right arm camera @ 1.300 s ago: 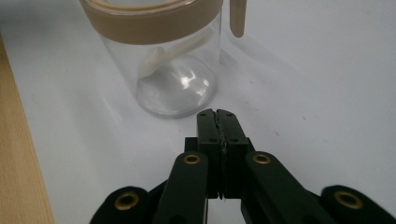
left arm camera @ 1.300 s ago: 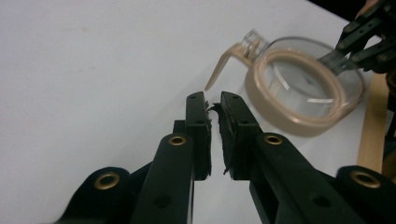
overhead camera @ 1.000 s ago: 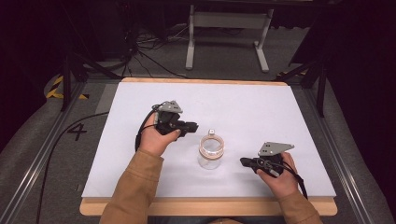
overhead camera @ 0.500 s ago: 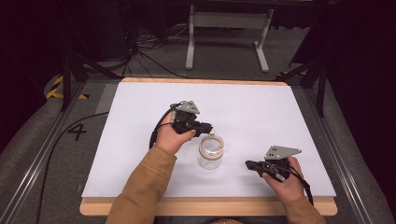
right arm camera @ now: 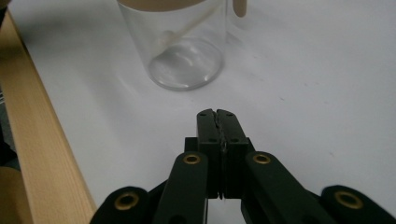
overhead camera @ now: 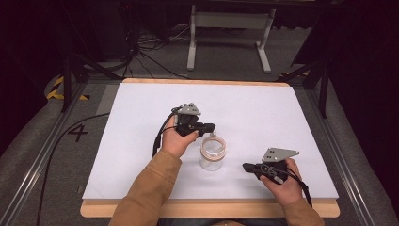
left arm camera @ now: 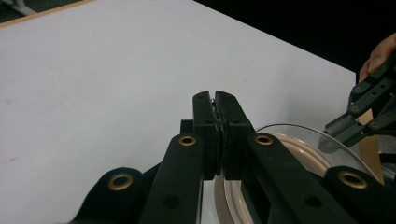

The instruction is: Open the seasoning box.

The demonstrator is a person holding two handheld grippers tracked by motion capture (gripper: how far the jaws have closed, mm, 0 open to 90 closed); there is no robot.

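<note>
A clear glass jar (overhead camera: 212, 155) with a tan rim stands upright in the middle of the white table (overhead camera: 282, 108). My left gripper (overhead camera: 211, 127) hovers at the jar's far left edge, just above the rim (left arm camera: 299, 149). Its jaws have just been closing and now stand pressed together (left arm camera: 215, 95), with nothing that I can make out between them. My right gripper (overhead camera: 245, 166) rests low to the right of the jar, pointing at it. It is shut and empty (right arm camera: 216, 113), a short way from the jar's base (right arm camera: 184, 70).
The white sheet ends in a wooden edge (overhead camera: 211, 207) near the person. Metal rails (overhead camera: 42, 160) run along both sides of the table. A cable (overhead camera: 157, 141) trails from the left gripper. Dark floor with stands and cables lies beyond the far edge.
The left hand has moved right and down, from the table's left-middle to the jar's far rim. Its jaws look more closed. The right hand has stayed where it was.
</note>
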